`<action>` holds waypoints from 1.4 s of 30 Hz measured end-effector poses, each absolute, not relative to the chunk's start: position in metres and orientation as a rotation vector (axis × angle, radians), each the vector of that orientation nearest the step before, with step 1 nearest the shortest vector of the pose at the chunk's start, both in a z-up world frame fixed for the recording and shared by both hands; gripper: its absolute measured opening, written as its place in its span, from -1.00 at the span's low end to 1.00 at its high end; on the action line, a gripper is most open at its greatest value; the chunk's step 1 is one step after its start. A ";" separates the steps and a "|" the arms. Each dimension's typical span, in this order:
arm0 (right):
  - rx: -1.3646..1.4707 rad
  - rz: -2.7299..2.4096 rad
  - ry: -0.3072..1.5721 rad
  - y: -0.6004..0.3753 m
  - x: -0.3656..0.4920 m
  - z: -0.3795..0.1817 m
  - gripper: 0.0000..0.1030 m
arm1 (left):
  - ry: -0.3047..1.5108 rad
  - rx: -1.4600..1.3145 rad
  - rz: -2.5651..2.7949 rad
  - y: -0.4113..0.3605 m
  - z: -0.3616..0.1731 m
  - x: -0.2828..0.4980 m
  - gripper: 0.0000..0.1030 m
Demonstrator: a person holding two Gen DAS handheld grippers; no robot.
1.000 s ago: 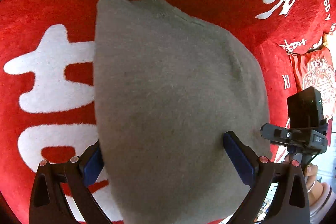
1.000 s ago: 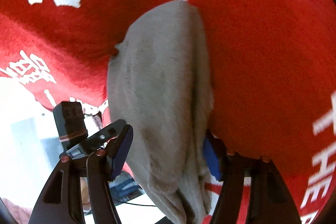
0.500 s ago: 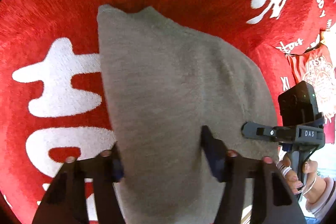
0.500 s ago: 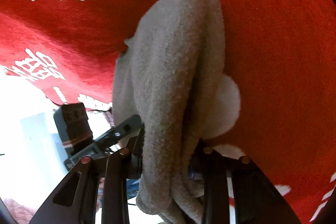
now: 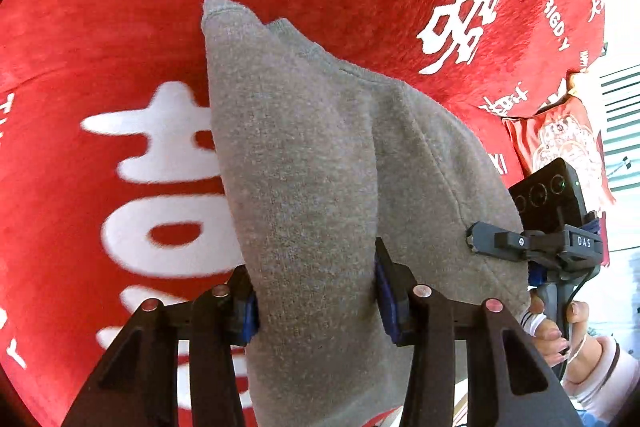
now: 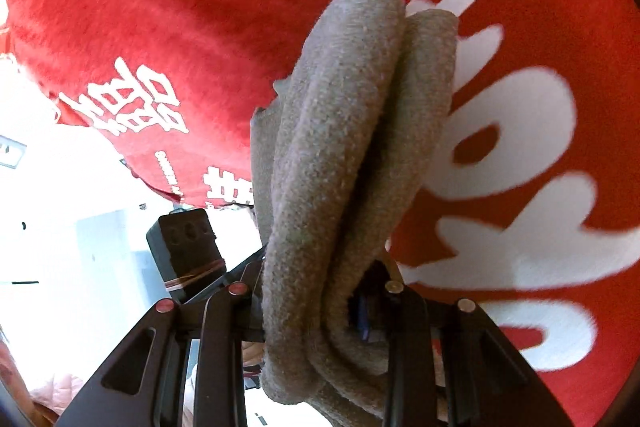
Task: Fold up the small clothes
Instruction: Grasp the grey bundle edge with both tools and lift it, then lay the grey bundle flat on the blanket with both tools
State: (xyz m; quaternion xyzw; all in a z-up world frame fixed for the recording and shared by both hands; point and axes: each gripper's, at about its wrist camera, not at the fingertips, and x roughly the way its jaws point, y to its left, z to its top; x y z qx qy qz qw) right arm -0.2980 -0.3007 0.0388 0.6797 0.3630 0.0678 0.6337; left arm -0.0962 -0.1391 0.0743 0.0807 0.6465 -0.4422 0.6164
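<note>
A grey knitted garment [image 5: 320, 167] hangs bunched over a red blanket [image 5: 120, 27] with white characters. My left gripper [image 5: 316, 299] has its jaws closing on the garment's near edge, and the blue pads press the cloth from both sides. In the right wrist view the same garment [image 6: 340, 147] stands up in thick folds. My right gripper [image 6: 312, 303] is shut on its lower end. The right gripper [image 5: 560, 243] also shows at the right of the left wrist view, held by a hand [image 5: 560, 331]. The left gripper's body [image 6: 184, 247] shows left of the folds.
The red blanket [image 6: 160, 7] fills most of both views. A red patterned cushion [image 5: 560, 147] lies at its far right edge. Beyond the blanket's left edge there is a bright white room [image 6: 60, 227].
Both grippers went from open around the flat garment to shut on it. They have lifted it, so the cloth now stands bunched in folds above the blanket.
</note>
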 end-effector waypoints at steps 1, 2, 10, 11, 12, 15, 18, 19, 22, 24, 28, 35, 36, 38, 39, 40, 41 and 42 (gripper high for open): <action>1.550 0.160 0.834 -0.292 -0.296 0.040 -0.36 | 1.486 0.192 -1.014 -0.132 0.077 -0.096 -0.07; 1.549 0.165 0.839 -0.284 -0.293 0.040 -0.36 | 1.484 0.197 -1.009 -0.120 0.078 -0.093 -0.07; 1.535 0.169 0.954 -0.212 -0.253 0.009 -0.36 | 1.517 0.242 -0.895 -0.041 0.058 -0.079 -0.07; 1.525 0.147 0.989 -0.205 -0.246 0.005 -0.35 | 1.532 0.245 -0.863 -0.033 0.049 -0.078 -0.07; 1.495 0.106 1.051 -0.200 -0.241 0.000 -0.31 | 1.546 0.247 -0.833 -0.027 0.043 -0.076 -0.07; 1.353 0.002 1.155 -0.196 -0.233 0.008 -0.03 | 1.564 0.186 -0.791 -0.007 0.039 -0.070 -0.07; 1.291 -0.085 1.160 -0.204 -0.237 0.022 0.03 | 1.484 0.179 -0.765 0.003 0.057 -0.066 -0.07; 1.294 -0.109 1.153 -0.207 -0.237 0.025 -0.10 | 1.458 0.191 -0.754 0.002 0.062 -0.064 -0.07; 1.238 -0.134 1.147 -0.209 -0.234 0.036 -0.51 | 1.429 0.219 -0.730 -0.004 0.063 -0.059 -0.07; 1.046 -0.107 1.171 -0.197 -0.227 0.056 -0.52 | 1.409 0.284 -0.713 -0.009 0.055 -0.060 -0.07; 0.734 -0.129 1.253 -0.178 -0.214 0.067 -0.53 | 1.372 0.415 -0.685 -0.005 0.036 -0.069 -0.06; 0.893 -0.269 1.261 -0.208 -0.251 0.020 -0.04 | 1.306 0.510 -0.709 -0.014 0.038 -0.082 -0.02; 0.950 -0.272 1.243 -0.212 -0.256 0.020 -0.04 | 1.304 0.515 -0.706 -0.013 0.040 -0.083 -0.02; 1.109 -0.262 1.174 -0.226 -0.262 0.013 -0.02 | 1.308 0.511 -0.696 -0.012 0.040 -0.082 -0.02; 1.208 -0.273 1.123 -0.236 -0.267 0.007 -0.01 | 1.319 0.494 -0.691 -0.010 0.039 -0.081 -0.02; 1.295 -0.274 1.074 -0.245 -0.271 0.001 -0.01 | 1.327 0.483 -0.687 -0.009 0.039 -0.079 -0.02; 1.387 -0.271 1.022 -0.254 -0.274 -0.007 -0.03 | 1.335 0.472 -0.683 -0.008 0.040 -0.079 -0.02; 1.438 -0.259 0.989 -0.260 -0.273 -0.009 -0.52 | 1.341 0.466 -0.680 -0.008 0.040 -0.078 -0.02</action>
